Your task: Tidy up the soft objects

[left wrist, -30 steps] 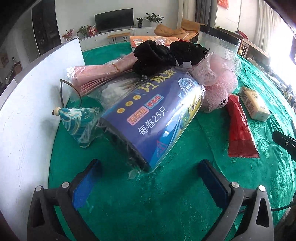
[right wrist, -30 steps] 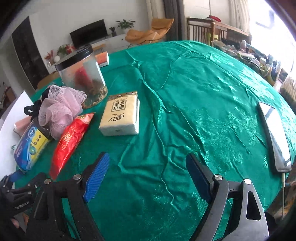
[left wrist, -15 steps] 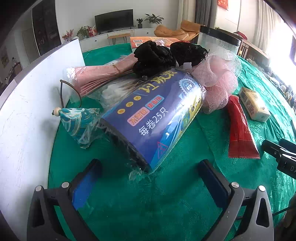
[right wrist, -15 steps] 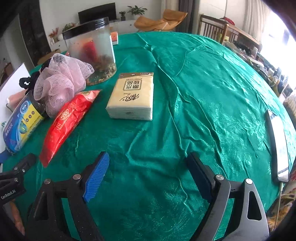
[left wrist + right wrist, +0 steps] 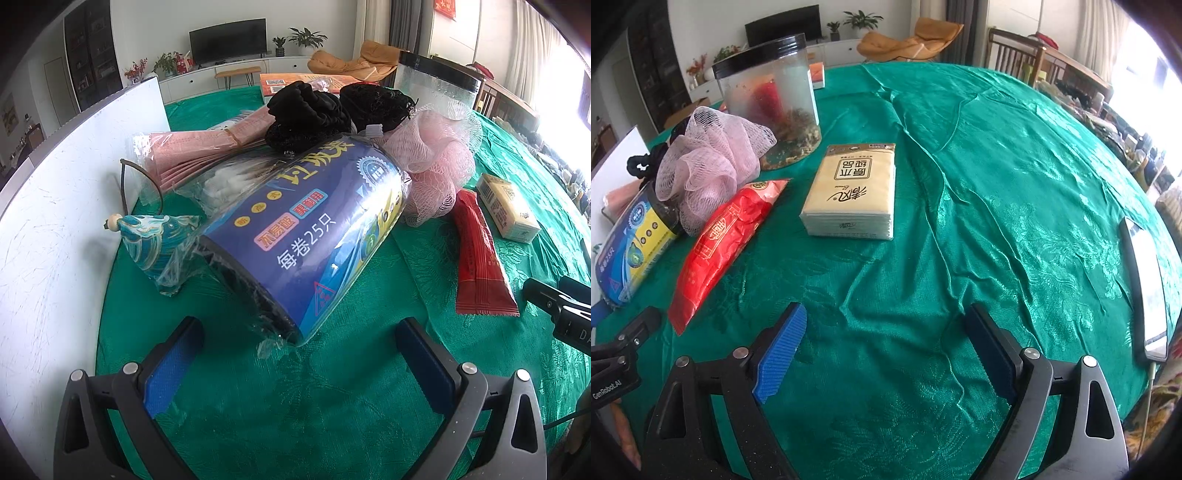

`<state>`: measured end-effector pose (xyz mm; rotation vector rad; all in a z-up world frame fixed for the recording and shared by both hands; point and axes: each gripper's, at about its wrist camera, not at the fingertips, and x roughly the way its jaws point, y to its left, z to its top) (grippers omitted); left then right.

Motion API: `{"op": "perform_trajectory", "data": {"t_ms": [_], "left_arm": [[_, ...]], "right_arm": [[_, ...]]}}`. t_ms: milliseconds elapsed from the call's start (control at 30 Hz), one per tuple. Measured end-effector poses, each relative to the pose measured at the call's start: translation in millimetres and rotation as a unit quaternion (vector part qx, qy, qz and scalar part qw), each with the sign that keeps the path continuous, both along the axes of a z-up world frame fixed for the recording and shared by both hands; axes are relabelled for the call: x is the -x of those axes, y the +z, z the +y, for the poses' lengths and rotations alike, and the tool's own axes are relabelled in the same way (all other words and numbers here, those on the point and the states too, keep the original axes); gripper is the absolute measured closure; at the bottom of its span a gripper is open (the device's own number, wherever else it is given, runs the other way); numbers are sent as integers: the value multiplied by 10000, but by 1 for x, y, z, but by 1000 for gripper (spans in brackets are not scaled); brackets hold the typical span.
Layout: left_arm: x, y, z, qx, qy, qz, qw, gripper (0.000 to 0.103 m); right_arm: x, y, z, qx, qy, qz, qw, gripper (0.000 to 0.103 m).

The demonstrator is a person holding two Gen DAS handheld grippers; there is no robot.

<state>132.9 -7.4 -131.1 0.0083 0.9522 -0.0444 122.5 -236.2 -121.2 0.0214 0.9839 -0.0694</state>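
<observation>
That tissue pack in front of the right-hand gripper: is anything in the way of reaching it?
Nothing visible. Only bare green tablecloth lies between the open right gripper and the tissue pack. The red packet lies off to the left, apart from it.

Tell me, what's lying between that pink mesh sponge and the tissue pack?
A red packet lies between the pink mesh sponge and the tissue pack, touching the sponge; the right wrist view shows it best.

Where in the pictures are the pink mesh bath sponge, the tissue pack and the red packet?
pink mesh bath sponge (image 5: 709,162), right wrist view, middle of the netting.
tissue pack (image 5: 855,188), right wrist view, printed top face.
red packet (image 5: 720,240), right wrist view, middle of the wrapper.
</observation>
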Motion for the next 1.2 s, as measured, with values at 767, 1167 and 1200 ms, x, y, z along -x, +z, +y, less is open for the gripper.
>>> {"op": "perform_trajectory", "data": {"t_ms": [767, 1167, 1200], "left_arm": [[0, 0, 0, -4, 1, -3, 10000, 0], [0, 0, 0, -6, 2, -5, 10000, 0], [0, 0, 0, -7, 2, -5, 10000, 0]], "right_arm": [[1, 2, -8, -378, 97, -33, 9992, 12], [-71, 14, -62, -119, -977, -410, 9943, 14], [-65, 17, -64, -227, -956, -479, 9940, 14]]}}
